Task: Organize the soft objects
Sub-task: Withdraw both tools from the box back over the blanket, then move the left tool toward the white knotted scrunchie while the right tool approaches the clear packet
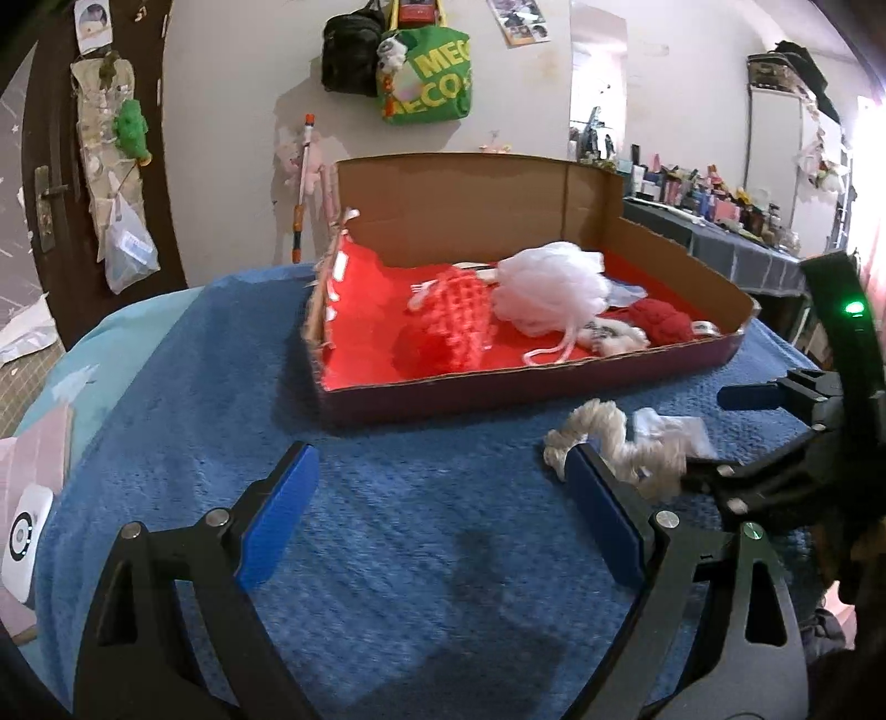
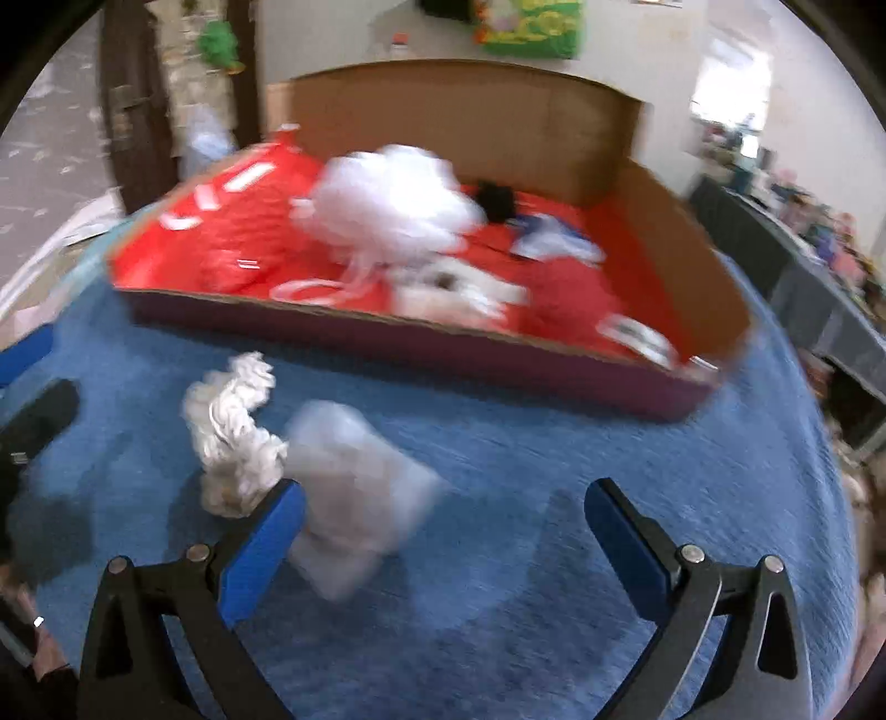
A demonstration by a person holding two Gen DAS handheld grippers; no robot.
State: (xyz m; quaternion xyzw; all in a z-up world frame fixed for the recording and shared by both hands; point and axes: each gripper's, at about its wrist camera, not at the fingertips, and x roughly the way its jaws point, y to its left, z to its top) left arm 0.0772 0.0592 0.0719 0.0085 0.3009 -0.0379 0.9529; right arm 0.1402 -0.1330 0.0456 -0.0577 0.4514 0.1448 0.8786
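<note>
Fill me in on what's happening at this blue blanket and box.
A person with a gripper in each hand is sorting soft things into a cardboard box. A white bath pouf and red knitted pieces already lie inside. A white rope and a small clear bag remain on the blue blanket. The right gripper, open, is nearest the bag; the left gripper is open and empty.

A green shopping bag (image 1: 426, 77) hangs on the wall beside a black bag (image 1: 351, 52). On the left, a dark door (image 1: 55, 183) carries a green plush toy (image 1: 130, 130) and a plastic bag (image 1: 130, 249). Far right, a long table (image 1: 720, 238) is crowded with small bottles (image 1: 692, 191).
</note>
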